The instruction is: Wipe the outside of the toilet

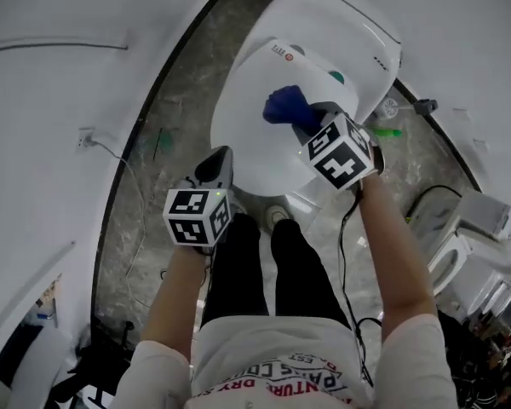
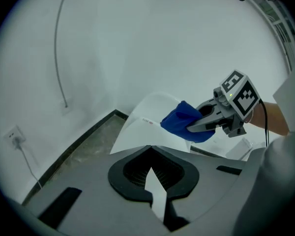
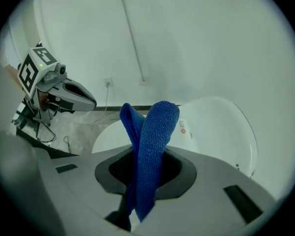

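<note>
White toilet, smart-seat type, lid down. Glossy and smooth, with a small red-marked sticker near the back of the lid and a bulky rear housing against the wall. It stands on a grey stone-look floor, straight in front of the person's black trousers.

Right gripper has its jaws clamped on a blue microfibre cloth. The cloth is bunched and folded, with a looped pile. It sticks out past the jaw tips and is over the right rear part of the lid. Can't tell if it touches the lid.

Left gripper is at the toilet's front left edge. Jaws narrow, tips together, only a thin white sliver between them, nothing held. It points toward the lid.

Wall socket with a trailing cable is on the left wall. A small green item lies on the floor right of the toilet.
</note>
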